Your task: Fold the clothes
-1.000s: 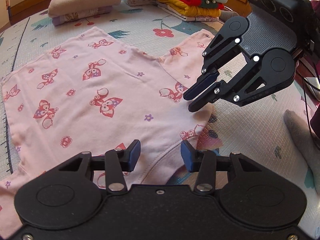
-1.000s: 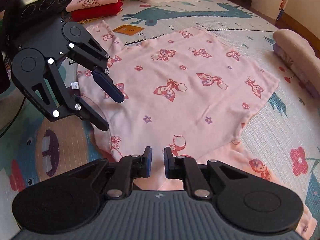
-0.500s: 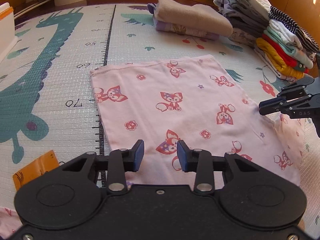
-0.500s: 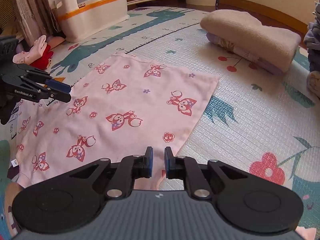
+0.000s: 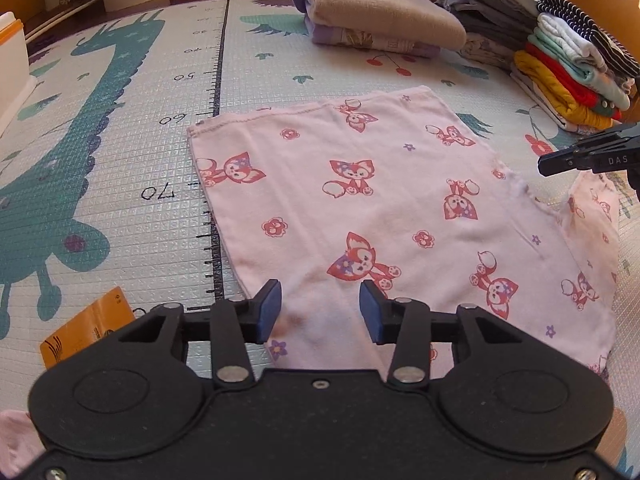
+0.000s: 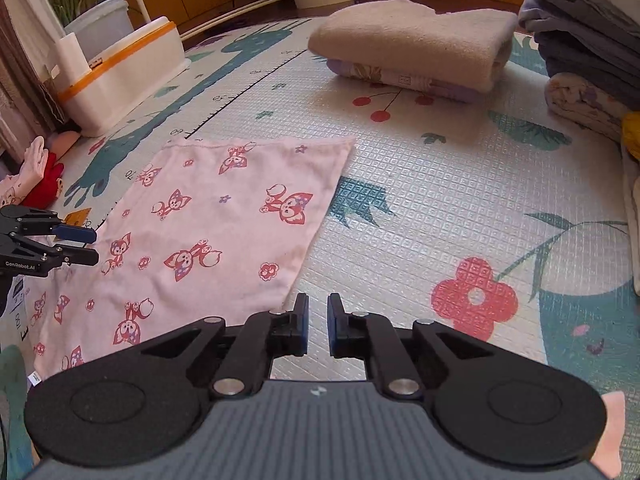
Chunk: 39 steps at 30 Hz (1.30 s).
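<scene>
One pink fox-print garment (image 5: 380,208) lies flat on the play mat (image 5: 120,216), the left gripper (image 5: 320,312) spread apart over its near edge, the right gripper (image 6: 317,324) narrowly parted, empty, just beside its corner; two folded piles beyond.

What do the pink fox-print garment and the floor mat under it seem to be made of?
The pink garment looks like thin, soft cotton knit, matte: it lies limp, with a stitched hem. The mat looks like foam or plastic with a slight sheen: its printed surface has an embossed grid texture.
</scene>
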Tool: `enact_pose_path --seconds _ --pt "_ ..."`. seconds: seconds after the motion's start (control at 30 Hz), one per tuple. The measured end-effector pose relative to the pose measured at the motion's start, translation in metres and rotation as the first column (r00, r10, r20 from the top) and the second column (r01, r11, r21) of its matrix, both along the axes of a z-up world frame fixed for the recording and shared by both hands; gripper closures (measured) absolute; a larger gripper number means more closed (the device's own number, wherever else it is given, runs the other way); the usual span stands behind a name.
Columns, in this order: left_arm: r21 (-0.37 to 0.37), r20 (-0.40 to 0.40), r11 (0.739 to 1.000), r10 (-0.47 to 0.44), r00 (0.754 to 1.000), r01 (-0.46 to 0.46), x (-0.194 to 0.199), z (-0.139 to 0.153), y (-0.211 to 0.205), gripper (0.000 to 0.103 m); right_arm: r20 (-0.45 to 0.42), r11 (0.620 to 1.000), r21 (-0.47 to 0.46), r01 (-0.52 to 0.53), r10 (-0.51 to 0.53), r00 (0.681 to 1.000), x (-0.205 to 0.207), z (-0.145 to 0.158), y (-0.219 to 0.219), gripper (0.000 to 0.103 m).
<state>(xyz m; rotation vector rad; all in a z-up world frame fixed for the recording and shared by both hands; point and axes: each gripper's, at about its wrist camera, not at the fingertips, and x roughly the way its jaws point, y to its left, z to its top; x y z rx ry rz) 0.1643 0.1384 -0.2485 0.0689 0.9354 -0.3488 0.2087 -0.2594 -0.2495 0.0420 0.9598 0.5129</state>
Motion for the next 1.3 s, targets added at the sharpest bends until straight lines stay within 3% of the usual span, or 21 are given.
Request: enact_pose_path --seconds 0.17,0.23,0.37,0.43,0.53,0.7,0.8,0.87,0.93,1.07,1.2,1.27,1.3 --pt "-0.005 -0.057 1.000 -0.015 0.998 0.015 -0.006 0.011 0.003 0.040 -0.052 0.976 0.021 0.215 -0.214 0.975 -0.034 0.002 -0.079 0.084" --pt "-0.006 -0.081 0.999 -0.036 0.996 0.035 -0.006 0.023 0.002 0.040 -0.068 0.943 0.049 0.329 -0.325 0.943 -0.050 0.000 -0.112 0.077" --pt "0.096 -0.083 0.981 -0.162 0.983 0.170 -0.007 0.069 -0.018 0.040 -0.110 0.837 0.106 0.536 -0.526 0.843 -0.080 -0.008 -0.174 0.073" --pt "0.153 -0.087 0.951 -0.256 0.963 0.267 -0.007 0.095 -0.032 0.040 -0.136 0.789 0.142 0.598 -0.582 0.801 -0.089 -0.017 -0.192 0.069" --pt "0.242 -0.121 0.884 -0.382 0.916 0.401 -0.006 0.130 -0.060 0.039 -0.179 0.749 0.203 0.631 -0.605 0.776 -0.093 -0.030 -0.203 0.064" --pt "0.319 -0.210 0.793 -0.475 0.854 0.520 -0.005 0.161 -0.105 0.039 -0.206 0.715 0.296 0.634 -0.600 0.773 -0.090 -0.043 -0.201 0.062" --pt "0.330 -0.238 0.760 -0.508 0.828 0.561 -0.014 0.175 -0.132 0.039 -0.234 0.664 0.350 0.661 -0.621 0.748 -0.090 -0.050 -0.206 0.062" --pt "0.318 -0.242 0.764 -0.508 0.827 0.562 -0.020 0.177 -0.146 0.039 -0.244 0.638 0.377 0.672 -0.632 0.736 -0.090 -0.054 -0.208 0.062" --pt "0.287 -0.232 0.792 -0.489 0.841 0.539 -0.027 0.175 -0.158 0.039 -0.251 0.617 0.390 0.684 -0.643 0.723 -0.090 -0.056 -0.208 0.062" --pt "0.188 -0.176 0.879 -0.408 0.896 0.437 -0.046 0.160 -0.178 0.039 -0.277 0.578 0.402 0.710 -0.662 0.696 -0.089 -0.057 -0.209 0.062" --pt "0.130 -0.163 0.952 -0.254 0.953 0.276 -0.064 0.128 -0.191 0.039 -0.250 0.585 0.370 0.721 -0.685 0.684 -0.086 -0.056 -0.203 0.076" --pt "0.137 -0.183 0.954 -0.240 0.953 0.267 -0.077 0.111 -0.199 0.039 -0.230 0.603 0.350 0.717 -0.687 0.689 -0.084 -0.057 -0.198 0.095" --pt "0.148 -0.188 0.949 -0.248 0.950 0.277 -0.082 0.105 -0.204 0.039 -0.228 0.596 0.361 0.717 -0.689 0.688 -0.086 -0.057 -0.200 0.097"
